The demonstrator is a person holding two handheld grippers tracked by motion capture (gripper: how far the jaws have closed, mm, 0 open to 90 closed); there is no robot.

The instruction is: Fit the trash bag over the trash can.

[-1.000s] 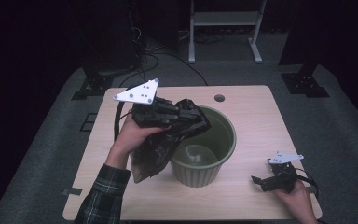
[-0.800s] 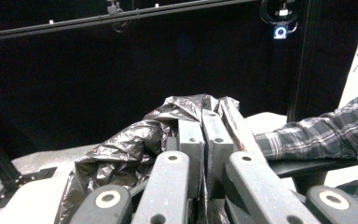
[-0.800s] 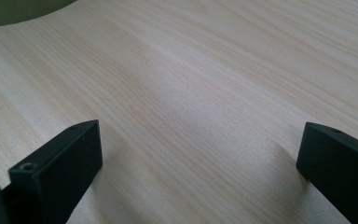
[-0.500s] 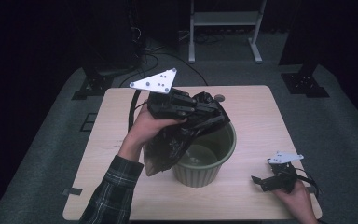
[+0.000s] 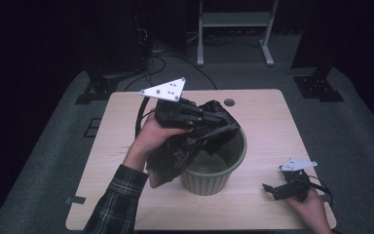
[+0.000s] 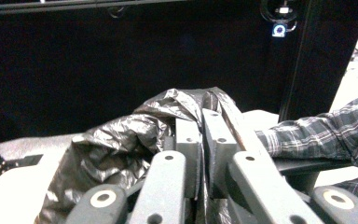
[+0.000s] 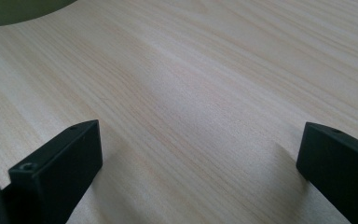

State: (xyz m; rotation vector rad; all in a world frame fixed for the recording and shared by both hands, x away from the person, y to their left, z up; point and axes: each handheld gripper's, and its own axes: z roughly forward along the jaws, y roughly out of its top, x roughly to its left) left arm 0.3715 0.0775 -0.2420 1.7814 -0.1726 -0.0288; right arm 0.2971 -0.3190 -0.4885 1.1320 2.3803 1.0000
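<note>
One thin fold of the black bag (image 5: 185, 146), draped over the green bin (image 5: 214, 165) rim at frame centre, sits clamped in the left gripper (image 6: 203, 135) (right gripper (image 7: 200, 154) gaping, idle, lower right), so a tug could tear it or tip the bin.

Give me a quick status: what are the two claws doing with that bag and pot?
Left claw shut on black bag, bag draped over green pot's near-left rim. Right claw open, empty, resting on table. Nothing in the way.
</note>
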